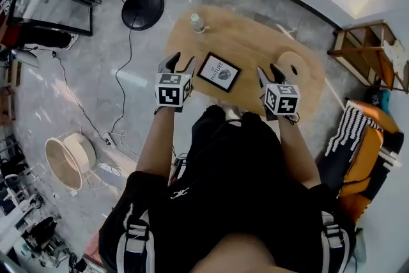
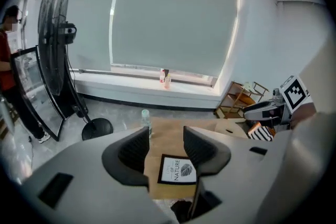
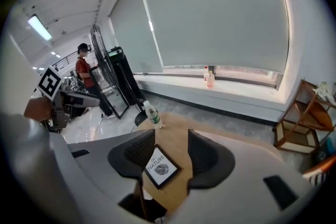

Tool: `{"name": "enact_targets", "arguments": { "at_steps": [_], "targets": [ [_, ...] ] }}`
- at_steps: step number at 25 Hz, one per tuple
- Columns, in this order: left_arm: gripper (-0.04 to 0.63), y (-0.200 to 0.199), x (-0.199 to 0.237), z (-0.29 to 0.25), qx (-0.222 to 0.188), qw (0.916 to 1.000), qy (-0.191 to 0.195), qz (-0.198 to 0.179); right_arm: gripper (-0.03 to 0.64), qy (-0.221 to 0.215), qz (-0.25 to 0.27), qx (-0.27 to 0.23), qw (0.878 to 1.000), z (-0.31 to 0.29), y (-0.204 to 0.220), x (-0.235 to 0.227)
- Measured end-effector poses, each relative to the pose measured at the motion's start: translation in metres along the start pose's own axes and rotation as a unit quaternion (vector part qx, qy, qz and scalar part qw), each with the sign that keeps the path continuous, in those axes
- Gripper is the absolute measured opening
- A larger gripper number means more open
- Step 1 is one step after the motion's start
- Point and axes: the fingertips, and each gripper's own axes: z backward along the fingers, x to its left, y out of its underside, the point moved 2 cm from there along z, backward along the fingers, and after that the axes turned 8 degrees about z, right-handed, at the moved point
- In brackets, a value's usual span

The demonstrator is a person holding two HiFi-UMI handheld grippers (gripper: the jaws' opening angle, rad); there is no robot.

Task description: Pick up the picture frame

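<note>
The picture frame (image 1: 218,71), black-edged with a white print, lies flat near the front edge of the oval wooden table (image 1: 249,38). My left gripper (image 1: 179,63) hangs open just left of it, at the table's front-left edge, not touching it. To the frame's right, above the table, my right gripper (image 1: 268,73) is also open. In the left gripper view the frame (image 2: 178,169) shows through the gap of the open left gripper (image 2: 165,137), some way below it. The right gripper view shows the frame (image 3: 161,167) beyond the open right gripper (image 3: 171,139). Neither gripper holds anything.
A water bottle (image 1: 197,22) stands at the table's far left end and a round wooden board (image 1: 293,65) lies at its right end. On the floor are a fan base (image 1: 142,9) with its cable, a wooden shelf (image 1: 367,51) and a round basket (image 1: 69,160).
</note>
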Motion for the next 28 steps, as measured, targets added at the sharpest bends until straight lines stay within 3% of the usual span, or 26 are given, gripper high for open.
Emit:
{"name": "enact_targets", "arguments": {
  "at_steps": [7, 15, 22, 28],
  "targets": [
    [0.206, 0.050, 0.007, -0.086, 0.102, 0.9929, 0.042, -0.043, 0.198, 0.005, -0.045, 0.068, 0.997, -0.061, 0.070, 0.005],
    [0.202, 0.126, 0.027, -0.182, 0.212, 0.9706, 0.073, -0.089, 0.193, -0.002, -0.115, 0.151, 0.982, -0.141, 0.160, 0.017],
    [0.202, 0.203, 0.053, -0.246, 0.289, 0.9504, 0.087, -0.074, 0.192, -0.007, -0.207, 0.185, 0.961, -0.211, 0.229, 0.026],
    [0.202, 0.249, 0.065, -0.303, 0.314, 0.9414, 0.094, -0.082, 0.193, 0.025, -0.255, 0.200, 0.946, -0.260, 0.270, 0.013]
  ]
}}
